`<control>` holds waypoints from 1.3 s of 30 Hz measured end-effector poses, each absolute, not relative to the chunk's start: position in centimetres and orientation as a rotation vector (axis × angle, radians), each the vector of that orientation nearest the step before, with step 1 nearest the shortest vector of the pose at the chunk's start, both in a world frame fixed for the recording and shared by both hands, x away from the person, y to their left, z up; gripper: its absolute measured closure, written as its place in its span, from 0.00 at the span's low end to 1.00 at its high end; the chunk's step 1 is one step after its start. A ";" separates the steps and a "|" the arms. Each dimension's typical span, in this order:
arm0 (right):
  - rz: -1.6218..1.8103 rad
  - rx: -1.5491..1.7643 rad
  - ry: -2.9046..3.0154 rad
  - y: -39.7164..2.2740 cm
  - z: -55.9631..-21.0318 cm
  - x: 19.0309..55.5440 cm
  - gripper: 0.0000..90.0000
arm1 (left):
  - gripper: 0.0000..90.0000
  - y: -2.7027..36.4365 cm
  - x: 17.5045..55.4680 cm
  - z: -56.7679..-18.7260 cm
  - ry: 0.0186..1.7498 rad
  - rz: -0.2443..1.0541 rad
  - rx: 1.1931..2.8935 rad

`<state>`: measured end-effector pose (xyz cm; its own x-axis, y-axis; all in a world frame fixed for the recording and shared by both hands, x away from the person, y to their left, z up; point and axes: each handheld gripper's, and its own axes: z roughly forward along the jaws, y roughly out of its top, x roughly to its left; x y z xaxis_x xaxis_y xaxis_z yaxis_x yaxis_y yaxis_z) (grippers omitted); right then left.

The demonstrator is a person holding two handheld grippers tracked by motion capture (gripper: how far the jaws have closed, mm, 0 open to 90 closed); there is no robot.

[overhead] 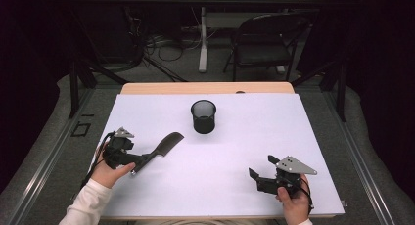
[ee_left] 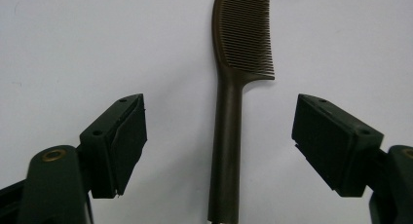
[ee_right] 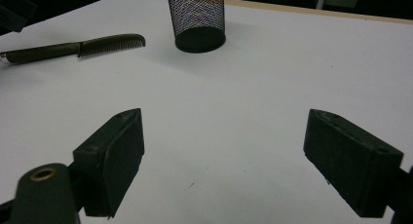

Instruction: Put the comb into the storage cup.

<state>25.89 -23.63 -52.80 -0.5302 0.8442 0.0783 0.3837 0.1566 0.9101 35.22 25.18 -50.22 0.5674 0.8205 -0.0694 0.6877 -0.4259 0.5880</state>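
Observation:
A dark brown comb [overhead: 166,146] lies flat on the white sheet [overhead: 244,137] at the left, teeth end pointing toward the middle. My left gripper [overhead: 138,160] is open at the comb's handle end. In the left gripper view the handle [ee_left: 226,151] runs straight up between the two spread jaws, touching neither, and my left gripper [ee_left: 219,131] holds nothing. A black mesh cup [overhead: 203,116] stands upright at the centre back. My right gripper [overhead: 263,167] rests open near the front right, aimed toward the cup [ee_right: 197,19] and the comb [ee_right: 73,47], nothing between its jaws [ee_right: 221,136].
The wooden table edge [overhead: 205,88] shows beyond the sheet. Behind the table stand a black folding chair [overhead: 264,39] and a white table leg [overhead: 203,39], with cables on the floor. Bare sheet lies between the two grippers.

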 end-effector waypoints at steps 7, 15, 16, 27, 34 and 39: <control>1.348 1.164 1.990 -23.6 -52.8 25.9 0.16 | 0.23 25.2 35.8 -50.3 1.231 0.275 2.259; 1.343 1.163 1.994 -23.6 -52.8 25.9 0.16 | 0.28 24.7 36.4 -50.2 1.223 0.278 2.333; 1.344 1.164 1.993 -23.6 -52.8 25.9 0.16 | 0.29 24.7 36.5 -50.2 1.223 0.279 2.335; 1.340 1.168 2.001 -23.6 -52.9 25.9 0.16 | 0.37 24.0 36.9 -50.1 1.215 0.265 2.409; 1.341 1.167 1.997 -23.6 -52.9 26.0 0.16 | 0.44 23.7 37.2 -50.2 1.220 0.253 2.437; 1.343 1.170 1.998 -23.6 -53.0 26.0 0.16 | 0.44 23.6 37.5 -50.5 1.207 0.244 2.457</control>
